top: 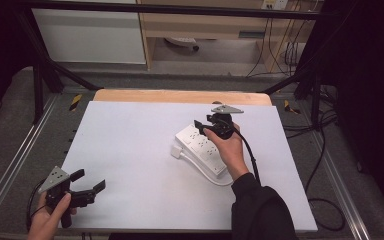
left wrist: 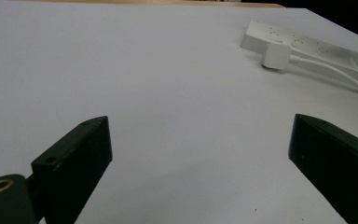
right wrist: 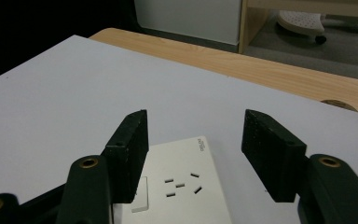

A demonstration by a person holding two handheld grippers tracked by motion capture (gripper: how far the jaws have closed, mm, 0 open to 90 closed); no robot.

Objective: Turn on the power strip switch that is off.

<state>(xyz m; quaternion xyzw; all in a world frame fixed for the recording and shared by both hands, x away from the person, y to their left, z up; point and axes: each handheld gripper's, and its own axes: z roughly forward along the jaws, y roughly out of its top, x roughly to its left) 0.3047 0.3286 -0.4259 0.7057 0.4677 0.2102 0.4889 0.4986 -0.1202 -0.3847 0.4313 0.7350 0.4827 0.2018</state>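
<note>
Overhead, right gripper [top: 203, 127] above power strip [top: 200, 146], closer, socket slots [right wrist: 182, 183]

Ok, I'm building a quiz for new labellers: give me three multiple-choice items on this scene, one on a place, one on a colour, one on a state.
1. Where does the power strip lie?
A. on the right half of the white table top
B. at the near left corner
C. on the floor

2. What colour is the plug beside the strip?
A. black
B. white
C. red

3. How do the jaws of the left hand-held gripper stand?
A. shut on the cord
B. shut on nothing
C. open, holding nothing

Answers:
1 A: the high view shows it right of centre, under the right hand-held gripper.
2 B: the left gripper view shows a white plug with a white cord against the strip.
3 C: the left gripper view shows bare table between its wide-apart jaws.
</note>
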